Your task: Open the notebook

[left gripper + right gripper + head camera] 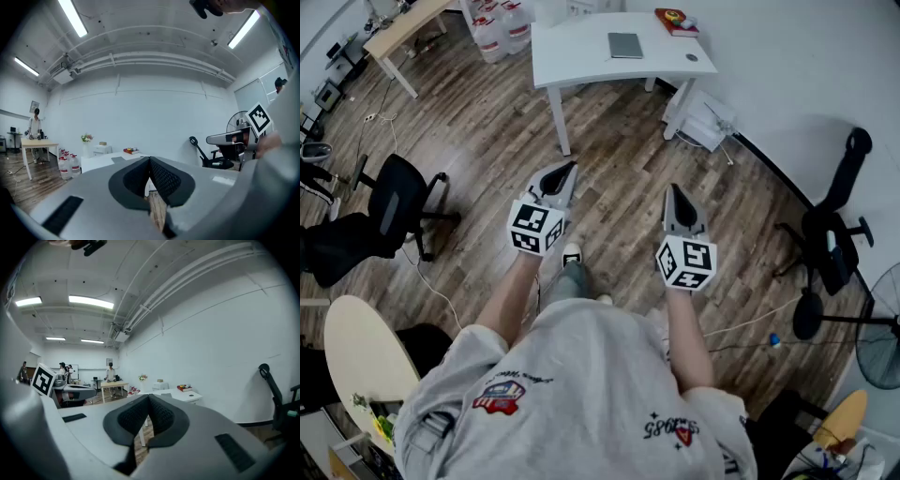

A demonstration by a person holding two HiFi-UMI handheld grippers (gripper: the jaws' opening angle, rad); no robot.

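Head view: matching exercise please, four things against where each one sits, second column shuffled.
Things:
1. notebook
2. red book
3. water bottles
4. fan

Places:
A. on the floor, left of the white table
B. far right corner of the tabletop
C. at the picture's right edge, partly cut off
D. lying flat near the middle of the tabletop

Pairs: 1-D, 2-B, 3-A, 4-C.

Bright ceiling strip lights (pixel 72 18), fisheye-warped edges
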